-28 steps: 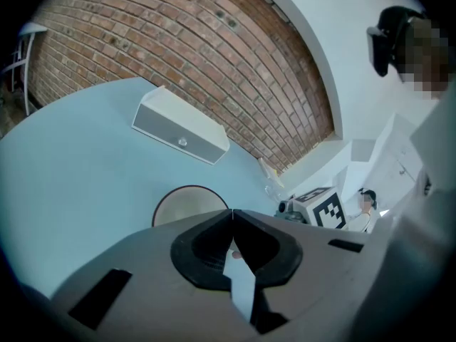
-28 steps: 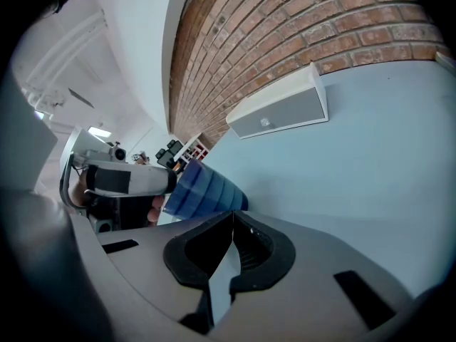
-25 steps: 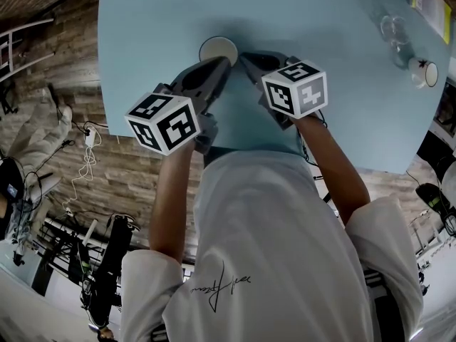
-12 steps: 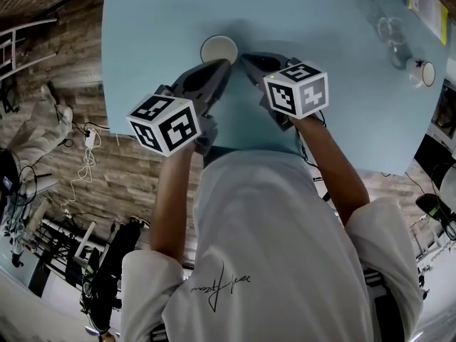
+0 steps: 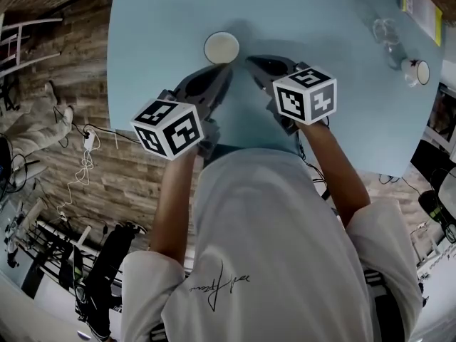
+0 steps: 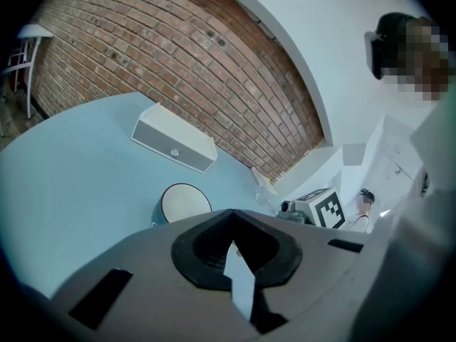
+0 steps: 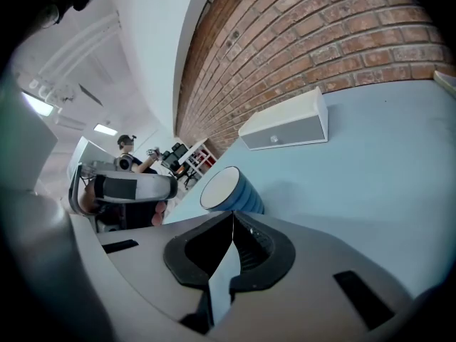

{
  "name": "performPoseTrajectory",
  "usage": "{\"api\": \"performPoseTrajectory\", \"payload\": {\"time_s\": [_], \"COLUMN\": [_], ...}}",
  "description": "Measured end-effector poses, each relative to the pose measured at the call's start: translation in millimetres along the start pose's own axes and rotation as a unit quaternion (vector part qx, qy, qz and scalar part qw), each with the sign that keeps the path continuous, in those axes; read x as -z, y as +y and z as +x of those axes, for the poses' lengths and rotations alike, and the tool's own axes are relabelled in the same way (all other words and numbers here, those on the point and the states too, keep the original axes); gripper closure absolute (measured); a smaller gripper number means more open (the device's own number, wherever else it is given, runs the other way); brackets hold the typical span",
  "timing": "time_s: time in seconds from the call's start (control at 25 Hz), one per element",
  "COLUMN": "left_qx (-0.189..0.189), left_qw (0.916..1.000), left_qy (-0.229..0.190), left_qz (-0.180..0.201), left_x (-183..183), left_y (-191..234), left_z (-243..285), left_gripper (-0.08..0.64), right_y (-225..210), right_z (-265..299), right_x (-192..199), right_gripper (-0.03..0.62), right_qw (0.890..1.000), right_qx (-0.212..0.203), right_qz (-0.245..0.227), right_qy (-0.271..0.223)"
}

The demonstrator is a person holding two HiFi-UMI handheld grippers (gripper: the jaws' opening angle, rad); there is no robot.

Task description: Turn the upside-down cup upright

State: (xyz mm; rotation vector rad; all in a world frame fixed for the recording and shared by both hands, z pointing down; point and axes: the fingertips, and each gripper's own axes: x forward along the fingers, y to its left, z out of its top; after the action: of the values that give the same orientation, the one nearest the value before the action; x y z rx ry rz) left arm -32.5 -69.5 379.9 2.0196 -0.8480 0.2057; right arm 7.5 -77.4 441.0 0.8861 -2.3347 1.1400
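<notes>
Big light-blue table (image 5: 342,84) fills most of the head view, with the person's white shirt (image 5: 285,248) at the bottom. A long white box (image 6: 174,144) sits at the far edge.

The left gripper (image 5: 226,69) and right gripper (image 5: 249,60) are side by side, tips pointing at the cup (image 5: 221,48). It's bottom-up on the table just beyond them, touching neither. Each gripper's own view shows its jaws pressed together with nothing between them, so both are empty.

My read is that the grab hasn't started. I'd open one gripper wide before going in, since closed tips would just shove the cup. Then clamp across the side wall low down, lift it clear of the table, roll the wrist over and set it down gently. The ribs should help the grip, but it looks light, so squeeze easy.

On views, the head view only gives the cup's pale round bottom. The right gripper view shows its blue ribbed side (image 7: 239,194), while the left gripper view catches just a sliver. The left gripper view also picks up the right gripper's marker cube (image 6: 324,206). Only the head view has the glass (image 5: 388,30) and small mug (image 5: 415,70), well off to the right.
</notes>
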Motion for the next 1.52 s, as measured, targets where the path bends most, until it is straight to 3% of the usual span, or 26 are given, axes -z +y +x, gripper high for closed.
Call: {"api": "performPoseTrajectory", "payload": {"time_s": [0.44,1.04,1.24,1.52], "left_qx": [-0.005,-0.033,-0.078,-0.085], "left_qw": [0.9998,0.9956,0.9895,0.9854], "left_qy": [-0.018,-0.087,-0.108,-0.134], "left_qz": [-0.002,0.005,0.056,0.062], "left_x": [13.5,18.4,20.6,22.7], "left_y": [-17.8,-42.0,-50.1,-64.0], "left_z": [-15.1,-41.0,-51.3,-58.6], "left_gripper": [0.551,0.551,0.551,0.549], "right_y": [23.6,47.6,58.2,75.2], "right_z": [-18.5,-54.6,-65.7,-82.7], "right_x": [1.1,-2.1,-3.7,-7.5], "right_gripper": [0.571,0.572,0.572,0.572], "right_qw": [0.999,0.995,0.993,0.989], "right_qx": [-0.006,-0.008,-0.016,-0.026], "right_qz": [-0.036,-0.086,-0.101,-0.124], "right_qy": [-0.012,-0.048,-0.056,-0.078]}}
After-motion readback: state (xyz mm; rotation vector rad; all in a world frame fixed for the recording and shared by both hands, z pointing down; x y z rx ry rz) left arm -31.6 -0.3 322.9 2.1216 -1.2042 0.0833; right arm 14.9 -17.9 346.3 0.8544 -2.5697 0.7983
